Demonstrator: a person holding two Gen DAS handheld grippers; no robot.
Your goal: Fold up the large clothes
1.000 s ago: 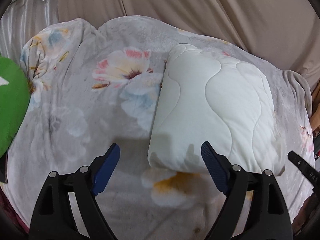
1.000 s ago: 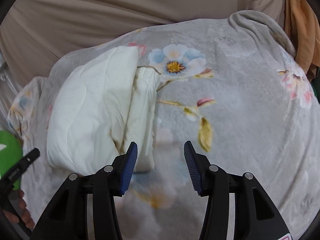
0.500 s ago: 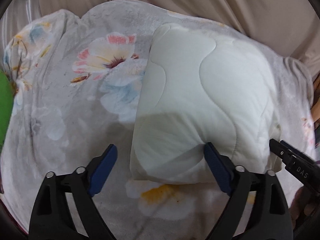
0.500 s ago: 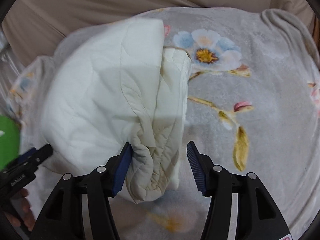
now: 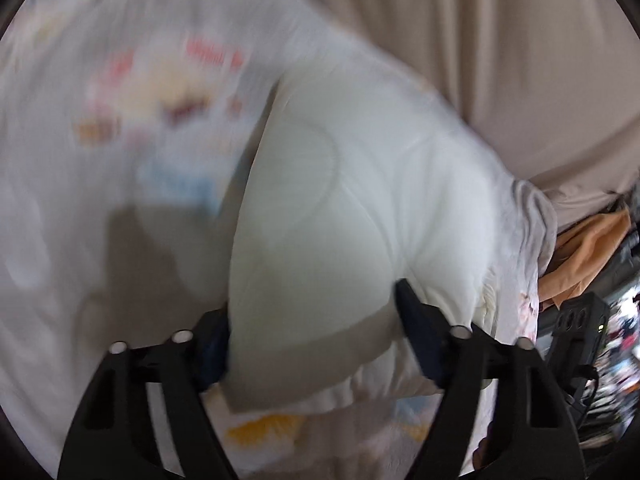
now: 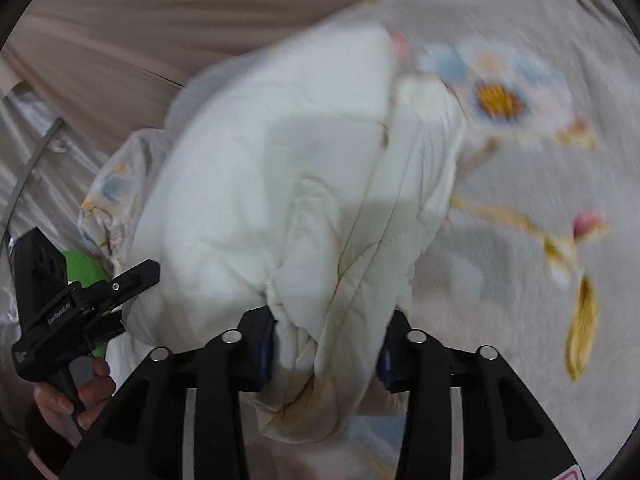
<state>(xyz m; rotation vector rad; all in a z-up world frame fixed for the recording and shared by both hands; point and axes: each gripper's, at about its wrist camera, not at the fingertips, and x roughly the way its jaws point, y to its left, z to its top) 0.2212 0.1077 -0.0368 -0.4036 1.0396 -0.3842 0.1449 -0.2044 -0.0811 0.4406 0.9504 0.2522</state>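
Lying on a floral blanket before beige curtains, a folded white quilt is being clamped; left gripper and right gripper are closing on its near edge; orange cloth is hanging alongside.

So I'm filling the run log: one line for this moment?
left gripper: closing on folded quilt | right gripper: closing on quilt | floral blanket underneath
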